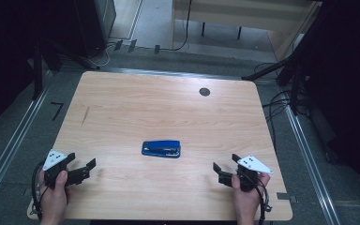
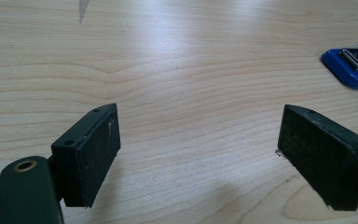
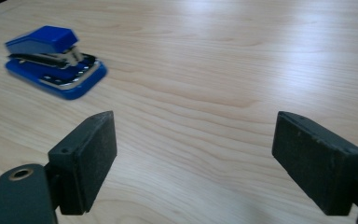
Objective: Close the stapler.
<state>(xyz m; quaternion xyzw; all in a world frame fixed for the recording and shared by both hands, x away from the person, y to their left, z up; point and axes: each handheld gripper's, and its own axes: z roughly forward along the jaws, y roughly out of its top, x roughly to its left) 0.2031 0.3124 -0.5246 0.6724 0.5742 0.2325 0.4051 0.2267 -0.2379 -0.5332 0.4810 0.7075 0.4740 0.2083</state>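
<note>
A: Where's the blue stapler [image 1: 161, 149]?

B: Near the middle of the counter [image 1: 136, 103], a bit toward the person's edge, lying flat on its base. In the high view its long axis runs left to right across the counter, roughly between the two tools.

A: Which way does it point?

B: The right gripper view shows the stapler [image 3: 53, 59] more closely: the blue cap rises at the picture's left end, and the metal staple channel and base plate run down toward the lower right, the end nearer that tool. The left gripper view catches just one corner of the stapler [image 2: 354, 65] at its right edge, with metal parts on the blue base.

A: And the tools?

B: The left tool [image 1: 85, 168] is released, jaws wide apart over bare wood, nothing between them, well apart from the stapler. The right tool [image 1: 224, 169] is also released, jaws spread with only counter between, aimed toward the stapler's side but not touching it.

A: Anything in the way?

B: Bare wood lies between each tool and the stapler. A dark round grommet [image 1: 205, 92] sits near the far edge, and a dark streak [image 1: 85, 115] marks the wood at far left; the left gripper view shows that streak [image 2: 82, 9] at its top edge.
</note>
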